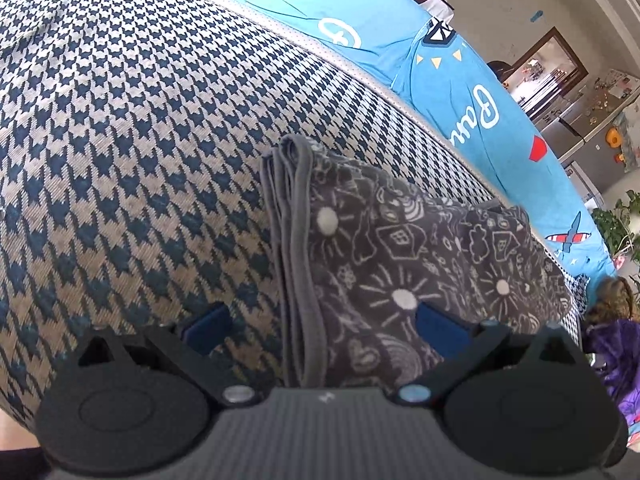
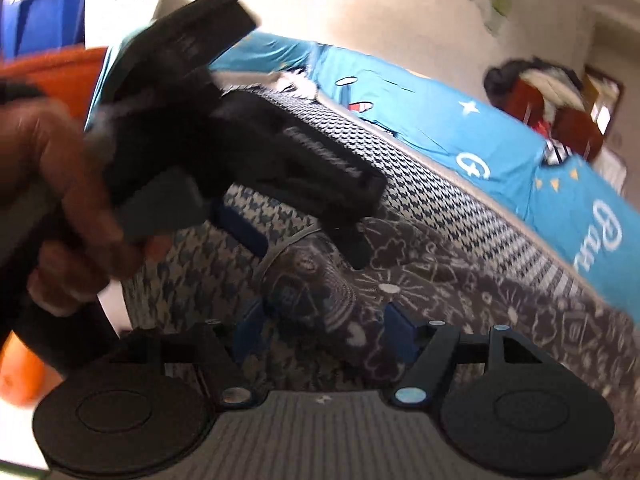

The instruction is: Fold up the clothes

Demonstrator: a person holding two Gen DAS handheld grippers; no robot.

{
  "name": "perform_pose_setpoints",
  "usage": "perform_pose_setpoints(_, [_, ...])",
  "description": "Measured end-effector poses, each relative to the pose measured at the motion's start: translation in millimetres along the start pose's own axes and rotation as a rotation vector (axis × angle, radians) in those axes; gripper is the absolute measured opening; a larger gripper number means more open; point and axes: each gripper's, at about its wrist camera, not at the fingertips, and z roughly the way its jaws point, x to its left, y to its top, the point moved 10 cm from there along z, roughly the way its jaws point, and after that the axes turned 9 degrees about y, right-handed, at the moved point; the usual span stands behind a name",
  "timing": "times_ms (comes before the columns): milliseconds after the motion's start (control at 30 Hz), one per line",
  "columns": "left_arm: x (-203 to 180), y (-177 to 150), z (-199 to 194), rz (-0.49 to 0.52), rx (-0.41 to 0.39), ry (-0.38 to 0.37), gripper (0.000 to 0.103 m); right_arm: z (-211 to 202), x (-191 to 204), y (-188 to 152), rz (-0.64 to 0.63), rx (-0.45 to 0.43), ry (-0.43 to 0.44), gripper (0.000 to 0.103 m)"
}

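Note:
A folded dark grey garment [image 1: 404, 264] with white doodle print lies on a houndstooth blanket [image 1: 132, 140]. In the left wrist view my left gripper [image 1: 324, 326] is open just above it, its blue fingertips [image 1: 208, 326] astride the garment's folded left edge. In the right wrist view the garment [image 2: 420, 288] lies ahead, blurred. My right gripper [image 2: 324, 336] is open over its near end. The left gripper [image 2: 304, 224], held in a hand, shows there from the side, above the garment's left end.
A bright blue printed sheet [image 1: 460, 92] covers the bed beyond the blanket. A purple cloth [image 1: 616, 364] and a potted plant [image 1: 620, 220] lie off the right edge. An orange object [image 2: 60, 72] and a blue bin [image 2: 36, 20] stand at the left.

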Motion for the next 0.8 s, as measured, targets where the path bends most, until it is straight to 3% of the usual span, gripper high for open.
perform_pose_setpoints(133, [-2,6,6,-0.018,0.034,0.002,0.103,10,4,-1,-0.140,0.035,-0.026,0.068])
perform_pose_setpoints(367, [-9,16,19,-0.031,0.100,-0.015,0.103,28,6,-11,-0.230,0.091,-0.007,0.068])
perform_pose_setpoints(500, [-13,19,23,-0.026,0.120,-0.021,0.103,36,2,-11,-0.234,0.081,0.014,0.067])
perform_pose_setpoints(533, [-14,20,24,-0.028,0.122,-0.026,0.103,37,-1,-10,-0.216,0.077,0.017,0.065])
perform_pose_setpoints(567, [-15,21,25,-0.031,0.125,-0.034,0.103,38,-5,-8,-0.198,0.073,0.020,0.056])
perform_pose_setpoints(667, [-17,27,24,-0.050,0.125,-0.057,0.103,40,-14,-5,-0.142,0.057,0.028,0.042])
perform_pose_setpoints(800, [-19,35,22,-0.078,0.125,-0.091,0.103,23,-31,3,-0.003,-0.027,0.040,0.034])
